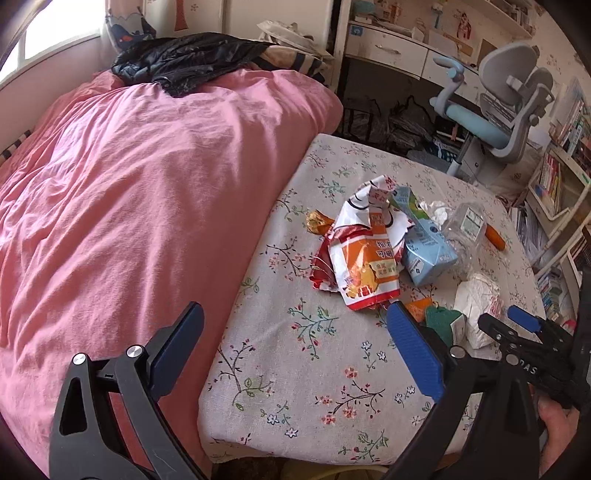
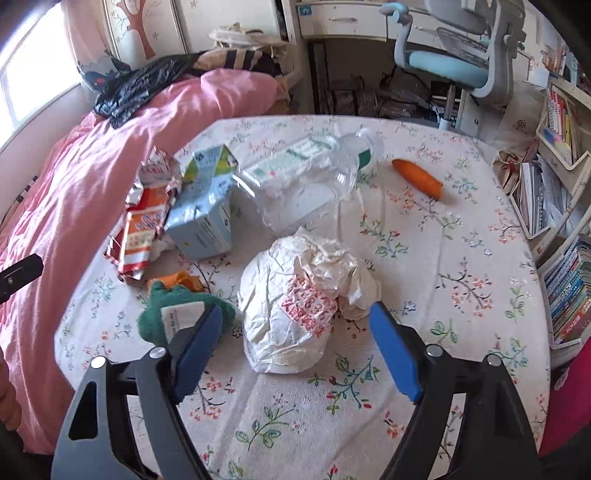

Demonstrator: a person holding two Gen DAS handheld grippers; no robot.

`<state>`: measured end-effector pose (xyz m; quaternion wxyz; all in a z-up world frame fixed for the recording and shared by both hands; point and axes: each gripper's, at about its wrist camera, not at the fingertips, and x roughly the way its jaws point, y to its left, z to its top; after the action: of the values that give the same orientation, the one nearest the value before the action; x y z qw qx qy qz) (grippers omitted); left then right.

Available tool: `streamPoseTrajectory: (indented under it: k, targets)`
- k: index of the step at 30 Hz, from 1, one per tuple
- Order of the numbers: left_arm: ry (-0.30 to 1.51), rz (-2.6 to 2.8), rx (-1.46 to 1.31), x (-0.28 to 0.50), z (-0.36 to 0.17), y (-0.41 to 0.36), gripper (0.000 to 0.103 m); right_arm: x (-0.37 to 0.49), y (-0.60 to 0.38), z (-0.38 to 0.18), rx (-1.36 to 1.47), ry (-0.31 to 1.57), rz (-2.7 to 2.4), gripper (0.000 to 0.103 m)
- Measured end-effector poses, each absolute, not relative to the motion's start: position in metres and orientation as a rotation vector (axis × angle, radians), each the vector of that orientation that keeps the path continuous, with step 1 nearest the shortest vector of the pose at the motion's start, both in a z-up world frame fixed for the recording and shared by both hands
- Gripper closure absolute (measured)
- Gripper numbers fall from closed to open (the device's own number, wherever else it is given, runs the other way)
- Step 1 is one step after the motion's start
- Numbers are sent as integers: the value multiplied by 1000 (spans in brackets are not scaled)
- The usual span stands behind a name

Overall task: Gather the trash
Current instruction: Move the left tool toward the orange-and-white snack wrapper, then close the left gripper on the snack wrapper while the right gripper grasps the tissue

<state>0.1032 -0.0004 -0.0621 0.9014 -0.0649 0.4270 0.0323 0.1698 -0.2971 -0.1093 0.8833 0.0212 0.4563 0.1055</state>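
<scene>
Pink duvet [image 1: 140,192] at left. L gripper [image 1: 295,332] jaws apart over bare sheet [image 1: 314,387], nothing between. Wrapper [image 1: 365,266], carton [image 2: 203,218], bottle [image 2: 303,177], carrot [image 2: 417,177] farther back. R gripper [image 2: 295,317] jaws apart, straddling paper wad [image 2: 295,295], pads not touching.

A pink duvet [image 1: 129,192] lies rumpled over the bed, covering its left side. A black jacket [image 1: 184,59] is heaped at the far end of the duvet, with a striped pillow [image 2: 236,55] just behind it. The bare part of the bed is covered by a floral sheet [image 1: 314,350], pale with printed sprigs and small flowers. Beyond the foot of the bed stands a white desk [image 1: 391,48] with drawers, and a grey and light-blue desk chair [image 1: 495,110] is beside it. Bookshelves [image 2: 565,229] packed with books run along the right wall. A window [image 1: 55,33] lets daylight in at the upper left.
</scene>
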Motion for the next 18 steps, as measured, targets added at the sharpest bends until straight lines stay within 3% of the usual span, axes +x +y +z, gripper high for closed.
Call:
streamPoseTrajectory:
  k: [3,7,18]
  targets:
    - [892,46,-122,112,-70,-12,7,173,-298,-123,73,1010,261,63]
    - [885,42,-117,135,-76,-25,7,168,-309,-118,116,1001,286,86]
    - [813,22,26,217,-85,-46,7,170,-331,-105,167,952,308,90]
